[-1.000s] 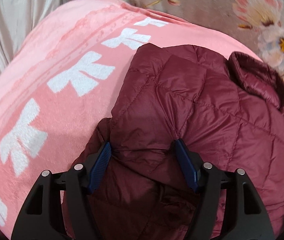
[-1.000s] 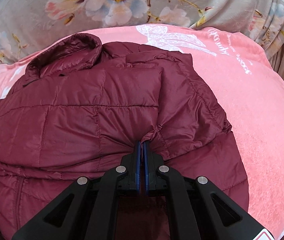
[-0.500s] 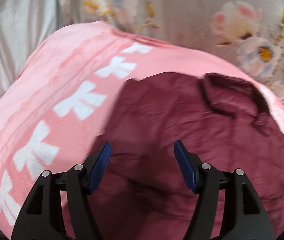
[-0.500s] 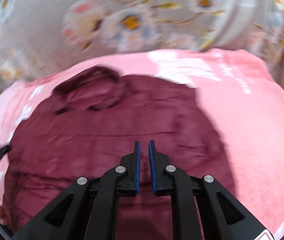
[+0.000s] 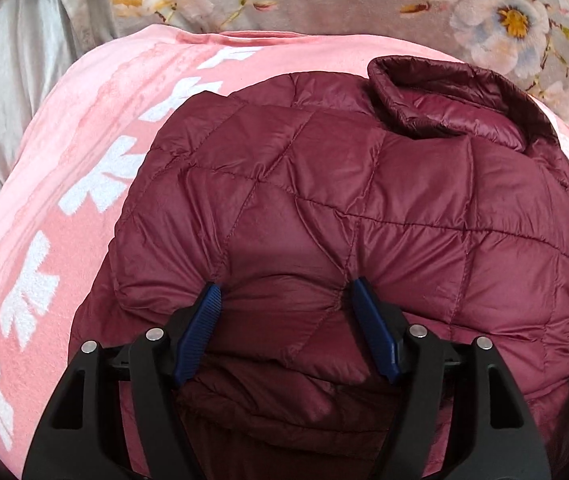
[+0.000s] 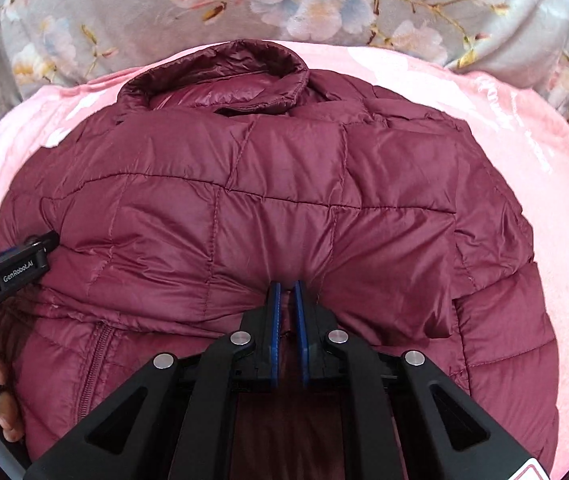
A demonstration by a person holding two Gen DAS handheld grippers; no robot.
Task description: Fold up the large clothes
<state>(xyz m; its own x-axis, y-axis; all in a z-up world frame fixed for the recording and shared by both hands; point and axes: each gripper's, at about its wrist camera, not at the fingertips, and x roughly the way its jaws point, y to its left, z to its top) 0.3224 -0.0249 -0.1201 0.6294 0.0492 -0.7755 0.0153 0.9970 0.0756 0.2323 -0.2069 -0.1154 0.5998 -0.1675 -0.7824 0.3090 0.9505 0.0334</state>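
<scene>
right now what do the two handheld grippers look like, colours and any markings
Both the left gripper and the right gripper have black plastic frames with triangular cut-outs, silver round rivets and ribbed blue finger pads. The left one's side carries white "GenRobot.AI" lettering. No cables or sleeves show.

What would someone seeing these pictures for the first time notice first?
A puffy dark red quilted jacket fills the middle of both views, its collar at the far end. It lies on a pink blanket with white bow shapes along its left side, and flowered grey fabric runs behind. The left gripper has a thick fold of jacket between wide jaws, while the right gripper has its jaws nearly together at a fold's edge.
</scene>
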